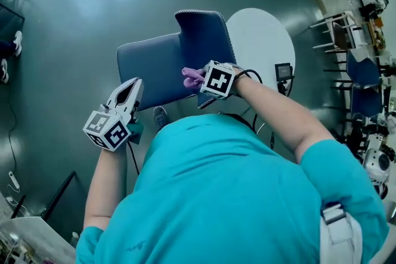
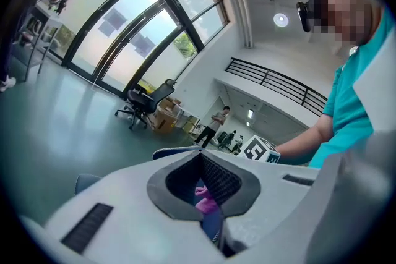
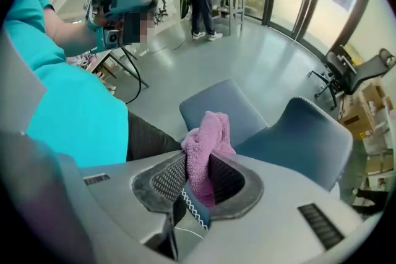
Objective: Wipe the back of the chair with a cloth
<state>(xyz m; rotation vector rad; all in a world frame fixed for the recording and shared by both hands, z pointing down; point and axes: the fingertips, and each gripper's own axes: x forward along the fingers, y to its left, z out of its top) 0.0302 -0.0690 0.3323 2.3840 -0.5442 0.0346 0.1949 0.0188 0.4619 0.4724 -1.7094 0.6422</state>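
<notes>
Now right gripper pinches pink cloth at chair back; left gripper hovers closed.

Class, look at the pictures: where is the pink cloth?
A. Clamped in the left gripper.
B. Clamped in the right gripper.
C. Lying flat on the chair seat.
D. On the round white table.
B: the right gripper has its jaws shut on the pink cloth.
</notes>
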